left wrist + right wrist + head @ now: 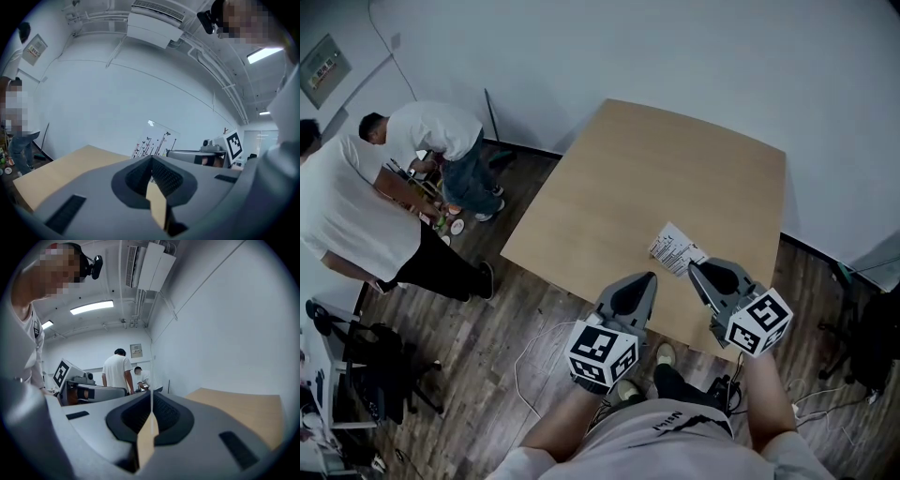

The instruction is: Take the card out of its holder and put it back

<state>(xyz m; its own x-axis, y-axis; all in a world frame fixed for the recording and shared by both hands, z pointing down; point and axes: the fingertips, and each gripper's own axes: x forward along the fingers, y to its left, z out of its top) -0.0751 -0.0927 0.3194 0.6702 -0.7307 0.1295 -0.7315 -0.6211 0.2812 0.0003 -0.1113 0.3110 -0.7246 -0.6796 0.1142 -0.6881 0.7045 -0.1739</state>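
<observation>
The room has pale walls and a dark wood floor (511, 323); two people (431, 141) stand well away from the fingers, at the left. On the light wooden tabletop (656, 164) I see the printed card (675, 247) standing in its clear holder, just ahead of both finger pairs and between them. My left gripper (652, 276) has its fingers (164, 176) pressed together, with nothing in them. The right gripper (692, 265) is also clenched and empty. Its tip is just beside the card, but I cannot tell if it touches.
</observation>
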